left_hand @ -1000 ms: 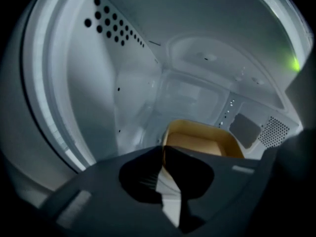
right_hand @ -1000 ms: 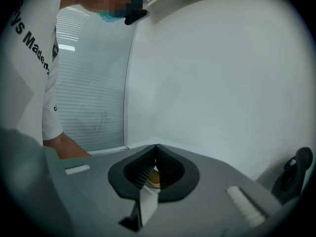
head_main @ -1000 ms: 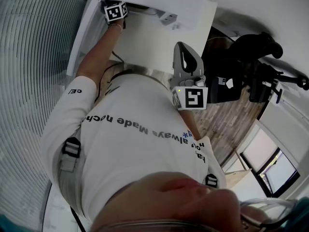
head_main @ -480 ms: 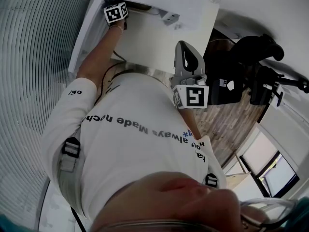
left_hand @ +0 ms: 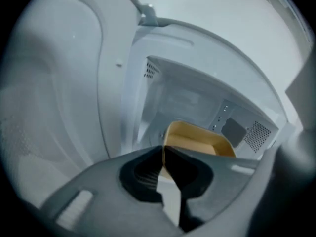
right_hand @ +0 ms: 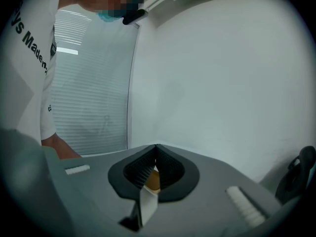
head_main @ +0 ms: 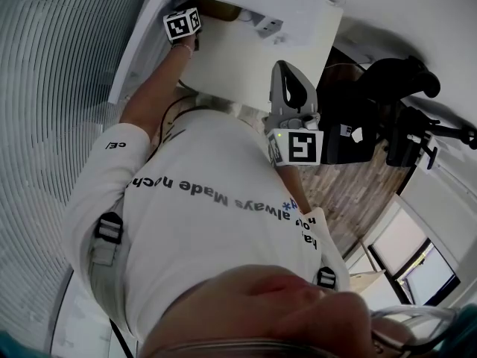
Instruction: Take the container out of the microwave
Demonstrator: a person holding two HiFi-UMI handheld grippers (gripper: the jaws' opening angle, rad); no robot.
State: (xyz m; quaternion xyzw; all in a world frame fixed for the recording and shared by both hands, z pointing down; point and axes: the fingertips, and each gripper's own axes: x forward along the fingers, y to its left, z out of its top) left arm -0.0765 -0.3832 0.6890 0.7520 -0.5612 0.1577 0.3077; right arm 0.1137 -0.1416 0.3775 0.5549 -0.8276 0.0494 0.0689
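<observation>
The left tool [left_hand: 163,149] reaches into the open microwave [left_hand: 187,90] and is clenched on the near left rim of the container [left_hand: 200,141], its two jaws pressed against the thin wall from either side. The container is a shallow tan tray with rounded corners. It sits inside the white cavity, toward the near right of the floor, with the vented back wall behind it. Whether its base touches the cavity floor or is lifted off it cannot be told. The microwave's door [left_hand: 69,93] is swung wide to the left of the opening.

In the head view the person's left arm [head_main: 153,95] stretches up and away to the microwave at the far edge of the white counter [head_main: 238,62], and the marker cube [head_main: 182,26] of the left tool shows at the mouth of the cavity.

The right tool [right_hand: 156,147] is clenched with its jaw tips together and nothing held between them. It is kept close to the person's white shirt [head_main: 209,222], at the near right corner of the counter, well apart from the microwave. It faces a plain white wall [right_hand: 222,73], with window blinds [right_hand: 89,83] to the left of that.
</observation>
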